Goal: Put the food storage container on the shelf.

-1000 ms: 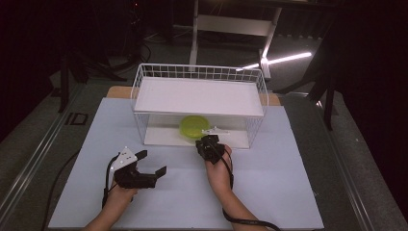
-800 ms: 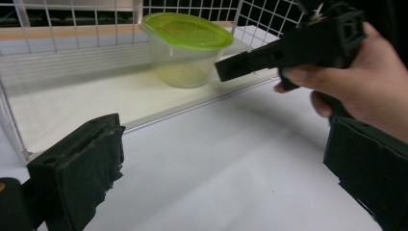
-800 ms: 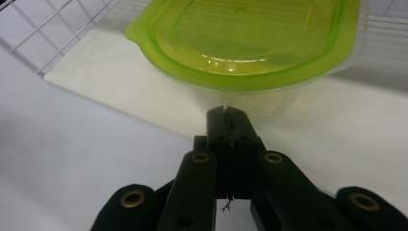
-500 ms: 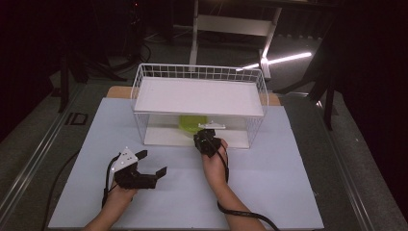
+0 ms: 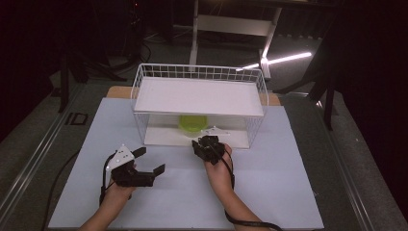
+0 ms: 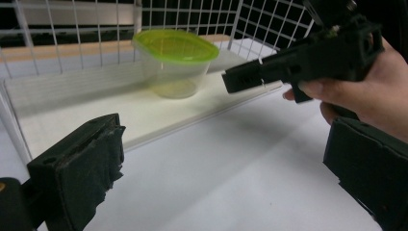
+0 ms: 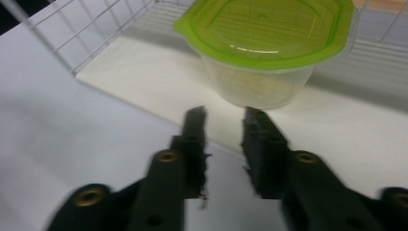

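Note:
A clear plastic container with a green lid stands on the lower white shelf of a wire rack. My right gripper is at the rack's open front, pointing at the container. Its jaws are open with a narrow gap and nothing between them, a short way short of the container. My left gripper rests on the white table to the left, jaws wide open and empty. The right gripper and its hand also appear in the left gripper view.
The rack's upper white shelf overhangs the container, leaving a low opening at the front. The lower shelf board forms a small step up from the white table. Wire walls close the rack's sides and back.
My right gripper has moved forward toward the rack's front opening and the container. The left gripper has stayed almost still.

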Available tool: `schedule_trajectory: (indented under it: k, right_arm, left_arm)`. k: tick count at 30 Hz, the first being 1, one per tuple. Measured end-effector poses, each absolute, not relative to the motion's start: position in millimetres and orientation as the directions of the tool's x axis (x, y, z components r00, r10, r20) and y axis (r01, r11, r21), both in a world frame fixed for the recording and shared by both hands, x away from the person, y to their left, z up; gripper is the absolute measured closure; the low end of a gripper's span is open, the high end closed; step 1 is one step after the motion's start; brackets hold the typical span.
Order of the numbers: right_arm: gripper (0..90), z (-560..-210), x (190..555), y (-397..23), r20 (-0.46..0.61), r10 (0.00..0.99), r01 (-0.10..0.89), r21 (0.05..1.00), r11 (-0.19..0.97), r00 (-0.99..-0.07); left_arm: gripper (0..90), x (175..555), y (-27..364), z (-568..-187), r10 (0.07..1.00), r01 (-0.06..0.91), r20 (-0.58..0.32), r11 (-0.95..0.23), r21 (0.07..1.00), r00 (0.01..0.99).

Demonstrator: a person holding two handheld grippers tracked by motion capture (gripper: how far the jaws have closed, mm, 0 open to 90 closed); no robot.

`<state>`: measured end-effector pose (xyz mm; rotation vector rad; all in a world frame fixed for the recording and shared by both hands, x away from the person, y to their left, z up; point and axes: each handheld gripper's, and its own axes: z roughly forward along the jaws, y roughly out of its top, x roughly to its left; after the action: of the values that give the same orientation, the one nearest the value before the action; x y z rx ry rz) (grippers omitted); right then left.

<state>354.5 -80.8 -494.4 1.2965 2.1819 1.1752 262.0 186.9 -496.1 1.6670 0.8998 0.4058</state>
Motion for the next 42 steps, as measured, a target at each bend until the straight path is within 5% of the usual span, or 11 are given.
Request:
schedule_trajectory:
  k: [3,10,42]
  right_arm:
    - [47.1,-490,343,-86,0.122,0.826,0.535,0.811,0.236,-0.550]
    - [18.2,-484,331,-96,0.130,0.787,0.475,0.851,0.224,-0.604]
    - [15.1,-476,273,-156,0.059,0.730,0.404,0.862,0.307,-0.681]
  left_arm:
    - [1.3,263,186,-494,0.735,0.341,-0.180,-0.073,0.937,0.653]
    - [1.3,264,183,-488,0.724,0.334,-0.170,-0.088,0.938,0.669]
    - [1.3,238,204,-490,0.709,0.347,-0.169,-0.113,0.931,0.684]
